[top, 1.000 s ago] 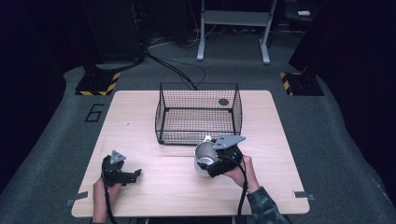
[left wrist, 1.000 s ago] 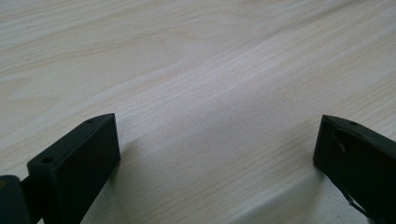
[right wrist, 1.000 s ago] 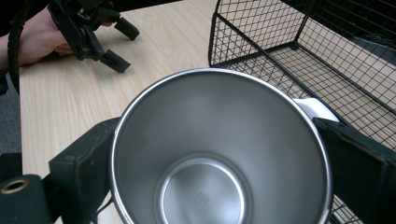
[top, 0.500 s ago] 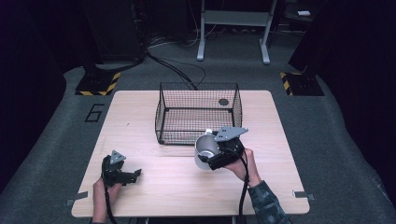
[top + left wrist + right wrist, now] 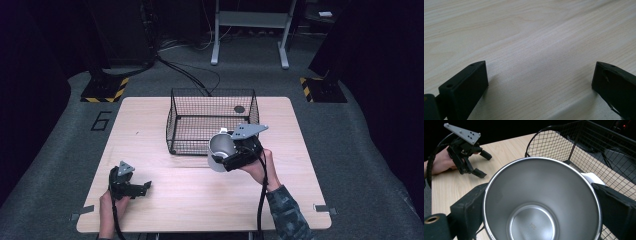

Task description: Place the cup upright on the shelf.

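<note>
steel cup (image 5: 220,150) held just in front of wire basket (image 5: 212,120), off the counter (image 5: 150,125) | right tongs (image 5: 541,202) clamp its walls | rigid, light, slick; grip mid-wall | left tongs (image 5: 539,82) wide, nothing between them

So the light wooden table (image 5: 150,125) had a pale, streaky grain and rounded corners, and it sat on a grey carpeted floor (image 5: 350,140). A small grey metal bracket (image 5: 81,214) stuck out at its near left corner, with a matching one (image 5: 324,208) at the near right. A dark number 6 (image 5: 101,120) was marked on the carpet just off the table's left edge. Further back, two black bases with yellow-and-black hazard stripes (image 5: 104,90) (image 5: 320,85) stood well apart, one on each side. Between them was a white metal frame stand (image 5: 250,20), and black cables (image 5: 185,72) snaked across the floor towards the table's far edge.
</note>
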Demonstrator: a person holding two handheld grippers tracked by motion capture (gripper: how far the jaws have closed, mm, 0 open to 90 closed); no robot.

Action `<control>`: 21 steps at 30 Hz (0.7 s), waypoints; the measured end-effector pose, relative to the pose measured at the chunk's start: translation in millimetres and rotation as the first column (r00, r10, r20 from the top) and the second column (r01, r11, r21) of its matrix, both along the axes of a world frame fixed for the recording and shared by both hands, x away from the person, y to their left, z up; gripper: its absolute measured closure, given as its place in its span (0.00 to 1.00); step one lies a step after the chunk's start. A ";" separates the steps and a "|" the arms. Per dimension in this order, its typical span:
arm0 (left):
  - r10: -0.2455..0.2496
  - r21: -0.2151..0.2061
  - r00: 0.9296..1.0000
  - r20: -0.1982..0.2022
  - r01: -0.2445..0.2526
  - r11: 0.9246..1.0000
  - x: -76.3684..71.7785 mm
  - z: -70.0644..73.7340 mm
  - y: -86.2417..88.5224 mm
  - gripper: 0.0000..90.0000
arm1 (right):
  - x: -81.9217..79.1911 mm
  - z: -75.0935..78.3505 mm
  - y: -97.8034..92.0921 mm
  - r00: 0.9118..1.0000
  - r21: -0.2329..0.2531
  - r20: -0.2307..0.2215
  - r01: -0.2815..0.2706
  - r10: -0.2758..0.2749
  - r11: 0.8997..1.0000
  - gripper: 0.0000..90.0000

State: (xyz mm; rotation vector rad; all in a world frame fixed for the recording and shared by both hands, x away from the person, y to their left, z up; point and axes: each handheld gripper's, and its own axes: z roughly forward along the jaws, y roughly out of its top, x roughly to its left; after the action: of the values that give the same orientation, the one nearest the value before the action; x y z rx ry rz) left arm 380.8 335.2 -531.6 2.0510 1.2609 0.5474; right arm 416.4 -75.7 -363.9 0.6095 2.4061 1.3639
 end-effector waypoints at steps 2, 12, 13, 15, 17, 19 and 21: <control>0.000 0.000 1.000 0.000 0.000 1.000 0.0 0.0 0.0 0.01 | 4.5 5.1 0.1 1.000 0.005 0.004 0.000 0.000 1.000 0.06; 0.000 0.000 1.000 0.000 0.000 1.000 0.0 0.0 0.0 0.01 | 23.3 20.6 1.0 0.999 0.020 0.002 0.033 -0.033 0.999 0.07; 0.000 0.000 1.000 0.000 0.000 1.000 0.0 0.0 0.0 0.01 | 23.3 20.6 1.0 0.999 0.020 0.002 0.033 -0.033 0.999 0.07; 0.000 0.000 1.000 0.000 0.000 1.000 0.0 0.0 0.0 0.01 | 28.1 23.2 1.4 0.999 0.020 0.001 0.041 -0.041 0.999 0.06; 0.000 0.000 1.000 0.000 0.000 1.000 0.0 0.0 0.0 0.01 | 33.2 25.0 2.0 0.999 0.023 0.001 0.049 -0.049 0.999 0.06; 0.000 0.000 1.000 0.000 0.000 1.000 0.0 0.0 0.0 0.01 | 38.4 26.5 2.0 0.998 0.027 -0.002 0.057 -0.057 0.998 0.06; 0.000 0.000 1.000 0.000 0.000 1.000 0.0 0.0 0.0 0.01 | 43.2 27.7 2.0 0.998 0.031 -0.011 0.070 -0.070 0.997 0.07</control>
State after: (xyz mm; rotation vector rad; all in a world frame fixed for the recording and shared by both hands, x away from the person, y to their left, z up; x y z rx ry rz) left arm 380.8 335.2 -531.6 2.0512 1.2607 0.5470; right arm 459.6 -73.7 -336.2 0.7032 2.3526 1.3748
